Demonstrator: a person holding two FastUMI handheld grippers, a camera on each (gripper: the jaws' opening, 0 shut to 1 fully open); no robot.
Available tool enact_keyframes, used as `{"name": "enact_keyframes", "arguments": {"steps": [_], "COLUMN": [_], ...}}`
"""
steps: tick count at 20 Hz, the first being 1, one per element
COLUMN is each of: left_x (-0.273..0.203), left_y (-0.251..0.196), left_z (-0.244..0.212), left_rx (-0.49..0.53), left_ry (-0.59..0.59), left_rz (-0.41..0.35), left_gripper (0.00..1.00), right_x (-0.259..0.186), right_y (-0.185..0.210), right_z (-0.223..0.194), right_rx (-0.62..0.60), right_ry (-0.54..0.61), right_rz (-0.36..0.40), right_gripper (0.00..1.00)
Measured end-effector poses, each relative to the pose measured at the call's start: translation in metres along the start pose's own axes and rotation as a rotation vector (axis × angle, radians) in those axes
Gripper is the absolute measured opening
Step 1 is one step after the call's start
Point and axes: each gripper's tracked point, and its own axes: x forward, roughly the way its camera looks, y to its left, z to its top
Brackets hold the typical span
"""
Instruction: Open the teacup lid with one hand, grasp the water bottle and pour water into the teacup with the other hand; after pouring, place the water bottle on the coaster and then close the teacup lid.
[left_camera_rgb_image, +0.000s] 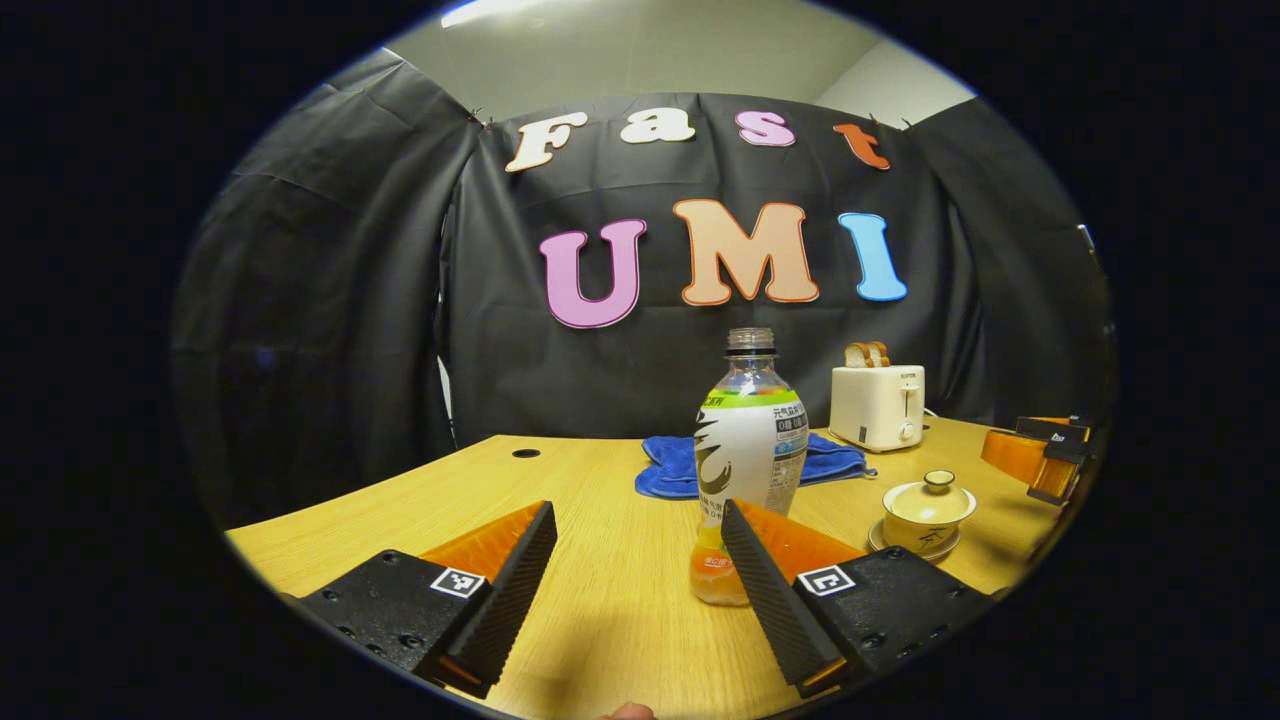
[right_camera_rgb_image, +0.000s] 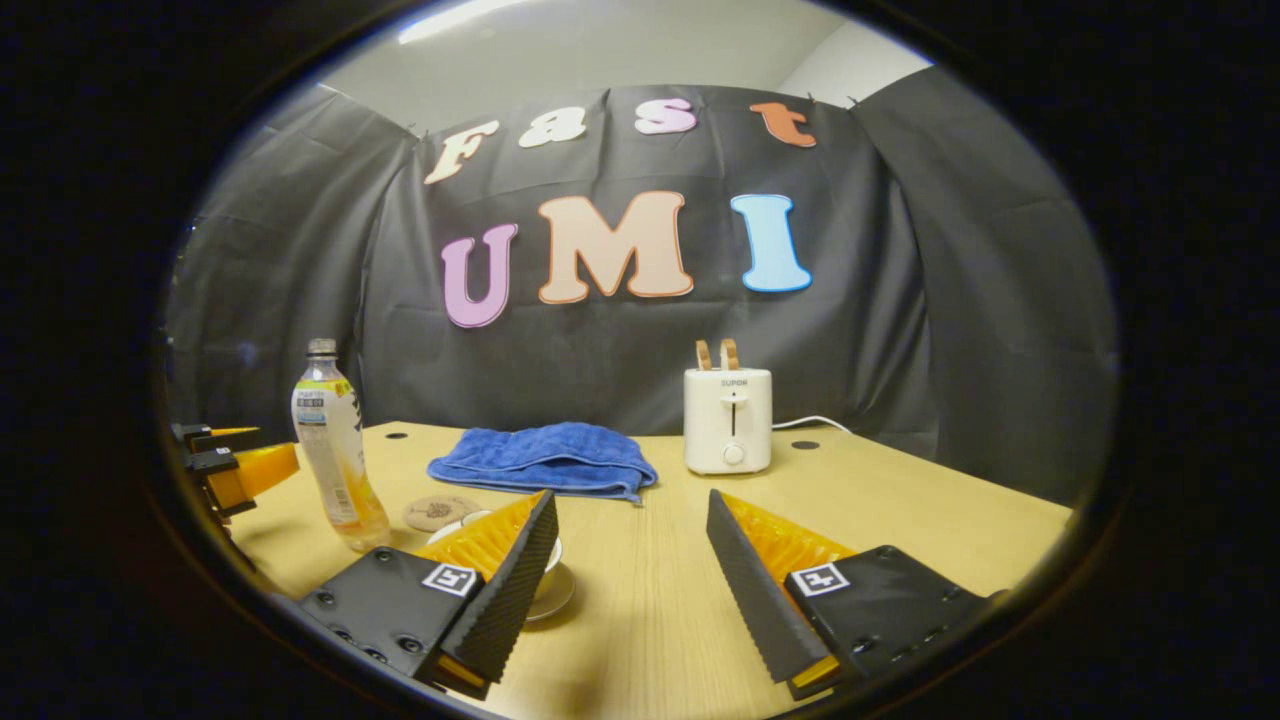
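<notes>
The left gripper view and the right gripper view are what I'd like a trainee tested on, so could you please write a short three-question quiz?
1. True or false: the lid sits on the teacup.
2. What lies between the water bottle and the blue towel on the table? A) coaster B) spoon C) plate
3. Fill in: the toaster holds two slices of ____.

Key: 1 true; 2 A, the coaster; 3 bread.

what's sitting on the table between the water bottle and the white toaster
In the right gripper view, a crumpled blue towel lies on the wooden table between the clear plastic water bottle and the white toaster, with a round cork coaster nearer the bottle.
</notes>
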Motion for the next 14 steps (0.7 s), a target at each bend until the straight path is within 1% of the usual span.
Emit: {"name": "enact_keyframes", "arguments": {"steps": [2,3,7,8,9,12,13,14], "left_x": [0.000,-0.001,-0.001,0.000,-0.001,-0.001,-0.001,-0.001], "left_y": [-0.001,0.000,0.002,0.001,0.001,0.001,0.001,0.001], "left_z": [0.000,-0.001,-0.001,0.000,-0.001,0.000,0.000,0.000], "left_rx": [0.000,0.000,0.001,0.000,0.000,0.000,0.001,0.000], "left_ry": [-0.001,0.000,0.000,-0.001,0.000,0.000,0.000,0.000], "left_rz": [0.000,0.001,0.007,0.007,0.007,0.007,0.007,0.007], "left_gripper": [0.97,0.97,0.97,0.97,0.97,0.97,0.97,0.97], "right_x": [0.000,0.000,0.004,0.007,0.009,0.010,0.010,0.010], "right_y": [0.000,0.001,0.003,0.002,0.001,0.011,0.015,0.018], "right_z": [0.000,0.000,0.000,-0.002,-0.004,-0.008,-0.007,-0.005], "right_rx": [0.000,0.000,0.000,0.000,-0.003,0.005,0.010,0.013], "right_ry": [0.001,0.001,0.006,0.013,0.024,0.061,0.066,0.067], "right_rz": [0.000,0.002,0.018,0.020,0.021,0.052,0.066,0.079], "right_gripper": [0.94,1.00,0.97,0.94,0.94,1.00,0.94,0.94]}}
